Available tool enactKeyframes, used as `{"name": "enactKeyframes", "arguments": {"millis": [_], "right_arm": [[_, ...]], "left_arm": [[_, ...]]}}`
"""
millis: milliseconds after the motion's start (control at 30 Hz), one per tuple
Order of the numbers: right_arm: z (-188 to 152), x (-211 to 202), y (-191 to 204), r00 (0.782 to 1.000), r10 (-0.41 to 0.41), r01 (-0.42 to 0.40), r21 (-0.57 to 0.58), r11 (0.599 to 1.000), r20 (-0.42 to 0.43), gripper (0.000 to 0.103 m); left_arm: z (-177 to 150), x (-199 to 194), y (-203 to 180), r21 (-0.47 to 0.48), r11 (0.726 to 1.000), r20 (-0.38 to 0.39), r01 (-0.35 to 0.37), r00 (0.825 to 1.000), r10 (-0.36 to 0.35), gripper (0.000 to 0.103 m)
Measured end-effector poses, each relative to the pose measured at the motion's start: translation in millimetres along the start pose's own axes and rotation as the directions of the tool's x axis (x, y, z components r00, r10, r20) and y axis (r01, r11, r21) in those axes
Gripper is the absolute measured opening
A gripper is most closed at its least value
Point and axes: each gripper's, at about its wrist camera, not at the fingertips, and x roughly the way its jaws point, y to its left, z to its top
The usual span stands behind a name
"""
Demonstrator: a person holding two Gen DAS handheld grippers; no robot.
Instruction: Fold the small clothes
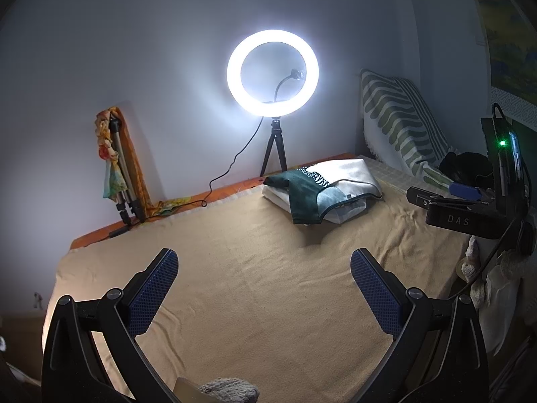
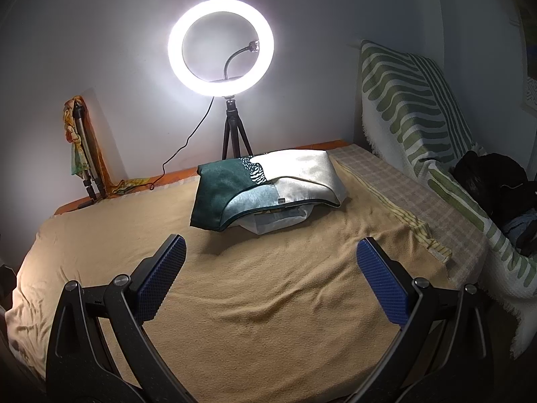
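Bed (image 2: 268,302) under tan blanket, bare in front. Folded garment pile (image 2: 268,188) at far middle, near ring light (image 2: 221,47). Left tongs (image 1: 265,288) and right tongs (image 2: 272,275) both spread wide, empty, well short of pile. Risk: snagging blanket when grasping. White layers under green piece indistinct; grey object at left view's bottom edge cut off
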Motion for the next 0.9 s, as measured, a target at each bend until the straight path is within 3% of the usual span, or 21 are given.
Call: {"name": "enactKeyframes", "arguments": {"millis": [900], "right_arm": [[5.1,-16.9,9.0,0.998,-0.021,0.024,-0.047,0.999,0.054,0.103]], "left_arm": [[-3.7,6.4,-8.2,0.016,1.0,-0.013,-0.019,1.0,0.019,0.102]]}}
